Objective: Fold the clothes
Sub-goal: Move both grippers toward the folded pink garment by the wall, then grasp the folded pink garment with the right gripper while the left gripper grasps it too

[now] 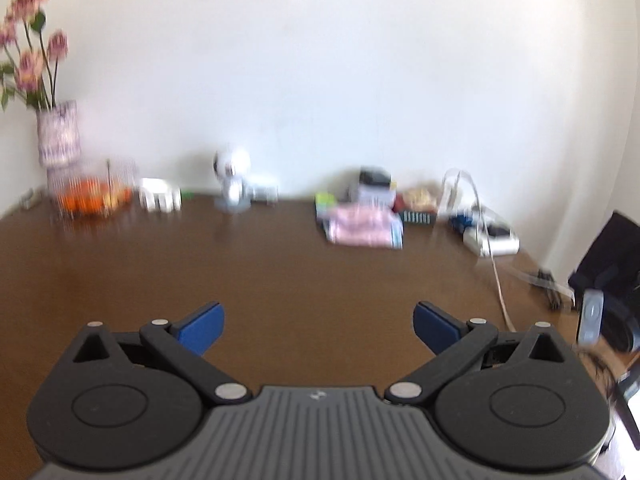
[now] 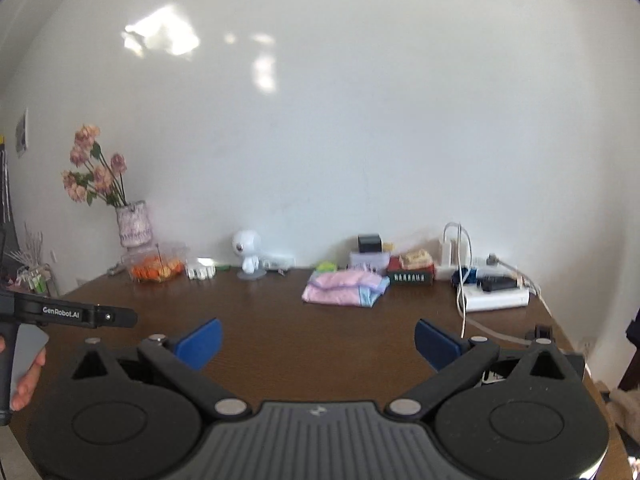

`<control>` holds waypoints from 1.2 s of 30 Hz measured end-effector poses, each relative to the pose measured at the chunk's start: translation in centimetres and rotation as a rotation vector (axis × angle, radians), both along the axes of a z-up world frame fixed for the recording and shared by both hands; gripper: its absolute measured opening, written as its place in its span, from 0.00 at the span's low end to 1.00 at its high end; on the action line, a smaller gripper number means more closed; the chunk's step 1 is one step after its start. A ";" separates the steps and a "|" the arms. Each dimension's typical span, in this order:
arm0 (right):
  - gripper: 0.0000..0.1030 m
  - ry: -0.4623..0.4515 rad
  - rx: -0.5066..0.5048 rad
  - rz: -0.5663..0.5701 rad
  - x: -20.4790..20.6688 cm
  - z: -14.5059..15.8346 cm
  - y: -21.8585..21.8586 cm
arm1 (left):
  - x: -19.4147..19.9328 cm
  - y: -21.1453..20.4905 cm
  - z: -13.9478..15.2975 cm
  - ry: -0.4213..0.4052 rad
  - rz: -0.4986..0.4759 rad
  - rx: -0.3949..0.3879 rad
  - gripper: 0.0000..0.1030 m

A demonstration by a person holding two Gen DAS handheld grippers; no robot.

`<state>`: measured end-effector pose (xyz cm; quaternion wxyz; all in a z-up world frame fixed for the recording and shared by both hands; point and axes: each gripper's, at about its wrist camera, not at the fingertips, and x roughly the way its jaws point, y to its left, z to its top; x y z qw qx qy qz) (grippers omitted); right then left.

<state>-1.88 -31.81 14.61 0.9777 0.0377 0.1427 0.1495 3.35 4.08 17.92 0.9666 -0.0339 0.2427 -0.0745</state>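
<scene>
A folded pink garment with a light blue edge (image 2: 345, 288) lies at the far side of the brown table (image 2: 304, 344), near the wall. It also shows, blurred, in the left wrist view (image 1: 365, 229). My left gripper (image 1: 319, 328) is open and empty above the table's near part. My right gripper (image 2: 318, 343) is open and empty too, well short of the garment. The left gripper's body (image 2: 72, 314) appears at the left edge of the right wrist view, held by a hand.
Along the wall stand a vase of pink flowers (image 2: 134, 224), a fruit basket (image 2: 158, 268), a white figurine (image 2: 247, 254), boxes (image 2: 412, 270) and a white power strip with cables (image 2: 496, 298). A dark chair (image 1: 612, 280) is at the right.
</scene>
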 end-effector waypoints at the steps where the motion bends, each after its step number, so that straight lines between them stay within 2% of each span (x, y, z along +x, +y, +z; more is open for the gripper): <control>1: 1.00 -0.029 0.015 0.010 0.3 1.5 -0.7 | 0.5 0.3 1.4 -0.034 -0.001 0.005 1.00; 3: 1.00 -0.059 0.053 0.013 1.5 4.5 -1.8 | 1.5 0.8 4.4 -0.098 0.000 0.004 1.00; 6: 1.00 -0.080 0.102 0.026 4.6 8.4 -2.8 | 5.4 1.8 6.7 -0.125 0.052 -0.062 1.00; 7: 1.00 -0.066 0.105 0.028 6.4 9.1 -2.8 | 7.0 2.1 6.8 -0.116 0.071 -0.092 1.00; 9: 0.99 0.006 0.097 0.037 10.5 8.9 -2.6 | 11.1 1.7 5.5 -0.050 0.070 -0.143 1.00; 11: 0.95 0.119 0.122 0.034 15.9 6.6 -2.3 | 15.6 0.2 2.1 0.074 0.002 -0.155 1.00; 12: 0.86 0.179 0.129 0.029 18.4 5.0 -2.1 | 17.7 -0.8 0.2 0.126 -0.017 -0.144 1.00; 13: 0.76 0.239 0.136 0.024 20.8 3.4 -1.9 | 19.3 -1.8 -1.6 0.153 -0.014 -0.117 1.00; 15: 0.66 0.320 0.094 -0.021 25.2 -0.2 -1.0 | 22.4 -3.3 -4.3 0.177 0.007 -0.070 1.00; 16: 0.63 0.339 0.071 -0.038 26.8 -1.2 -0.8 | 24.1 -3.6 -5.3 0.198 0.014 -0.082 1.00; 19: 0.62 0.409 0.108 -0.054 31.7 -4.0 -0.9 | 30.0 -4.1 -8.2 0.306 -0.001 -0.184 0.99; 22: 0.62 0.484 0.205 -0.053 37.1 -6.3 -1.1 | 35.4 -5.2 -11.1 0.406 0.002 -0.231 0.99; 27: 0.62 0.607 0.324 -0.081 45.5 -11.5 -0.8 | 42.1 -6.2 -14.7 0.471 0.070 -0.331 0.98; 28: 0.62 0.638 0.349 -0.091 46.9 -12.9 -0.7 | 43.0 -6.3 -15.3 0.492 0.072 -0.352 0.90; 29: 0.60 0.664 0.381 -0.093 48.0 -14.0 -0.7 | 43.6 -6.5 -15.9 0.512 0.053 -0.376 0.70; 30: 0.54 0.681 0.409 -0.090 48.8 -14.9 -0.6 | 44.1 -6.8 -16.2 0.524 0.025 -0.381 0.62; 32: 0.40 0.717 0.421 -0.079 50.2 -16.6 0.0 | 44.5 -7.4 -16.5 0.540 -0.015 -0.366 0.15; 34: 0.15 0.703 0.399 -0.062 50.5 -17.1 0.8 | 44.2 -7.2 -16.6 0.548 -0.026 -0.392 0.10; 35: 0.13 0.697 0.394 -0.056 50.3 -17.2 1.1 | 43.6 -7.0 -16.5 0.548 -0.034 -0.401 0.05; 36: 0.11 0.699 0.388 -0.047 49.7 -17.2 1.3 | 42.7 -6.8 -16.4 0.551 -0.048 -0.404 0.05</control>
